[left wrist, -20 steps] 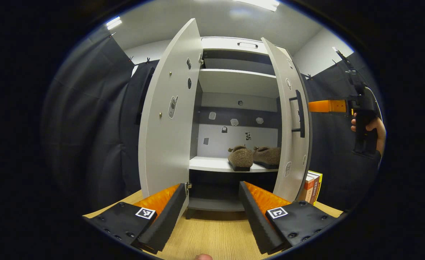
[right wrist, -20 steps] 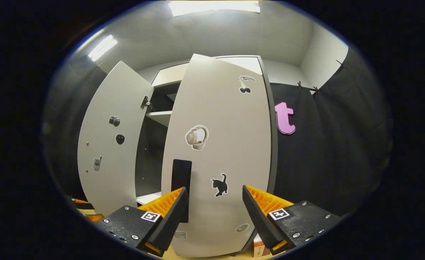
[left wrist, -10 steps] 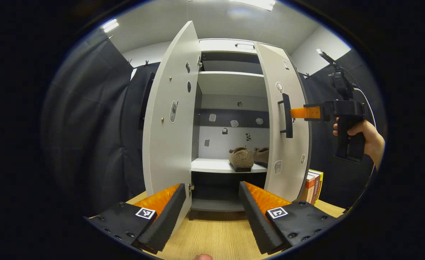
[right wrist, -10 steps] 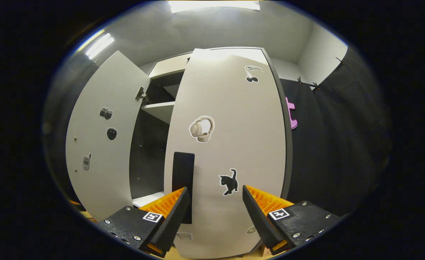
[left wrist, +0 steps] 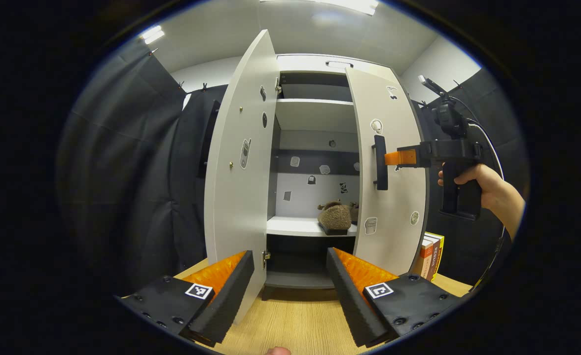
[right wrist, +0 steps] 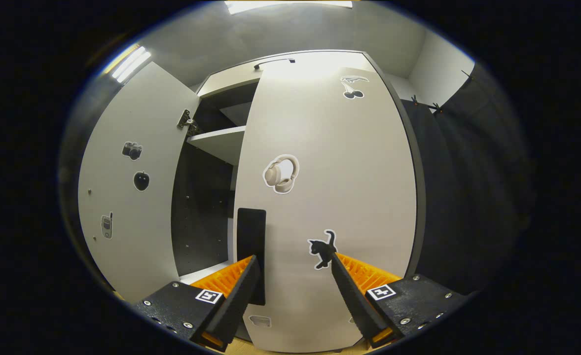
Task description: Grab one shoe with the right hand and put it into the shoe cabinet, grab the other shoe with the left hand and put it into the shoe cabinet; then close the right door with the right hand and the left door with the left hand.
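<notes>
Right gripper presses right door near handle at 11 o'clock — jaws open; push steadily. Left gripper idle, jaws open.

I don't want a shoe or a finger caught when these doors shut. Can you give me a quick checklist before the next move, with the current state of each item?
1. Both shoes on the shelf, inside the cabinet: ok.
2. Right door fully shut: not ok, partly open.
3. Right gripper open against the right door beside the handle: ok.
4. Left door shut: not ok, wide open.
5. Left gripper open, holding nothing: ok.
6. Books out of the right door's swing: cannot tell.
</notes>
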The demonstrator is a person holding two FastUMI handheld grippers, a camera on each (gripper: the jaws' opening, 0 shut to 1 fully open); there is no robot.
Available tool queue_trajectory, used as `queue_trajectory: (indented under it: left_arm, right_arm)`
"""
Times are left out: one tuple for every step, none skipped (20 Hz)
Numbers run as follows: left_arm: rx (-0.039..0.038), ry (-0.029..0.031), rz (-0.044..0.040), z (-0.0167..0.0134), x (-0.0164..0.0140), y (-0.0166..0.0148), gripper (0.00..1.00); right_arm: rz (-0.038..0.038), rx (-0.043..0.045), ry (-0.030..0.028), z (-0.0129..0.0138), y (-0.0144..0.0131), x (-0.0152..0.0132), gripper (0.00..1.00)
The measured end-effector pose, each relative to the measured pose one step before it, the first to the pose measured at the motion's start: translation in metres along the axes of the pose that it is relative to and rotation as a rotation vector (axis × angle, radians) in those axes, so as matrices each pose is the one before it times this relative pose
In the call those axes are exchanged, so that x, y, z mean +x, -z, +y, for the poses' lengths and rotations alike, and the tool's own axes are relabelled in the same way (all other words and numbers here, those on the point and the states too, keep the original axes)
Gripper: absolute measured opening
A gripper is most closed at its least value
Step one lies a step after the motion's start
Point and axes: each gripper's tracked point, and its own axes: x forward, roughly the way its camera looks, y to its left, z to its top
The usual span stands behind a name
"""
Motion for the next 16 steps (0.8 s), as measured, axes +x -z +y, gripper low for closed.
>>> queue_trajectory:
  left_arm:
    - [-0.00588,-0.00333,-0.00191,0.00179,0.0,-0.00165,0.99]
    - [-0.00643,-0.00408,0.00121,0.00275,-0.00025,-0.00073,0.98]
    - [-0.00604,-0.00477,0.00156,0.00298,0.00014,-0.00105,0.98]
    - [-0.00272,-0.00673,-0.00013,0.00316,0.00014,-0.00186,0.97]
    - [-0.00074,-0.00909,-0.00515,0.00473,-0.00063,-0.00346,0.97]
    - [0.00226,-0.01051,-0.00689,0.00546,-0.00151,-0.00504,0.97]
    - [0.00339,-0.01421,-0.00838,0.0071,-0.00173,-0.00516,0.97]
    - [-0.00058,-0.01537,-0.00476,0.00761,-0.00204,-0.00489,0.94]
    - [-0.00553,-0.01364,-0.00649,0.00768,-0.00095,-0.00649,0.96]
    - [-0.01012,-0.01619,-0.00838,0.00933,-0.00173,-0.00724,0.94]
    - [-0.00719,-0.02094,-0.00666,0.0107,-0.00007,-0.00755,0.96]
    - [-0.00159,-0.02483,-0.0081,0.0112,-0.00074,-0.00694,0.94]
    - [0.00342,-0.02195,-0.01088,0.01047,-0.00006,-0.00846,0.96]
    - [0.00833,-0.02663,-0.01424,0.01324,0.00218,-0.00887,0.96]
    - [0.00866,-0.02711,-0.0106,0.01261,0.00403,-0.00731,0.94]
    - [0.00679,-0.02267,-0.00281,0.0113,0.00558,-0.00506,0.96]
  right_arm:
    - [0.00025,0.00078,-0.00162,-0.00064,-0.00014,0.00075,0.91]
    - [0.00189,0.00064,-0.00256,-0.00051,0.00024,0.00022,0.91]
    - [0.00246,0.00444,0.00191,-0.00135,-0.00024,-0.00091,0.91]
    - [0.00632,0.00474,0.00621,-0.00308,-0.0004,-0.00186,0.92]
    - [-0.00619,0.00303,0.0018,-0.00307,-0.00406,-0.00301,0.93]
    - [-0.00874,-0.00009,0.00953,-0.00467,-0.00412,-0.00378,0.93]
    - [-0.00501,0.00045,0.00835,-0.0044,-0.00369,-0.00694,0.93]
    - [-0.00531,0.00459,0.00303,-0.00334,-0.00347,-0.00566,0.93]
    - [-0.00028,0.00447,0.00335,-0.00273,-0.00303,-0.00693,0.93]
    - [0.00061,0.00264,0.00168,-0.00252,-0.00141,-0.00587,0.93]
    - [-0.00356,-0.00124,0.0042,-0.00263,-0.00285,-0.00337,0.93]
    - [-0.00668,-0.00627,0.00856,-0.00477,-0.00247,-0.00502,0.93]
    - [-0.00439,-0.00491,0.01133,-0.00534,-0.00232,-0.00455,0.93]
    - [-0.00753,-0.00382,0.00743,-0.00433,-0.00268,-0.00394,0.93]
    - [-0.00541,0.0,0.00952,-0.00442,-0.00272,-0.00377,0.93]
    - [-0.00261,-0.00036,0.00627,-0.00418,-0.0018,-0.00284,0.93]
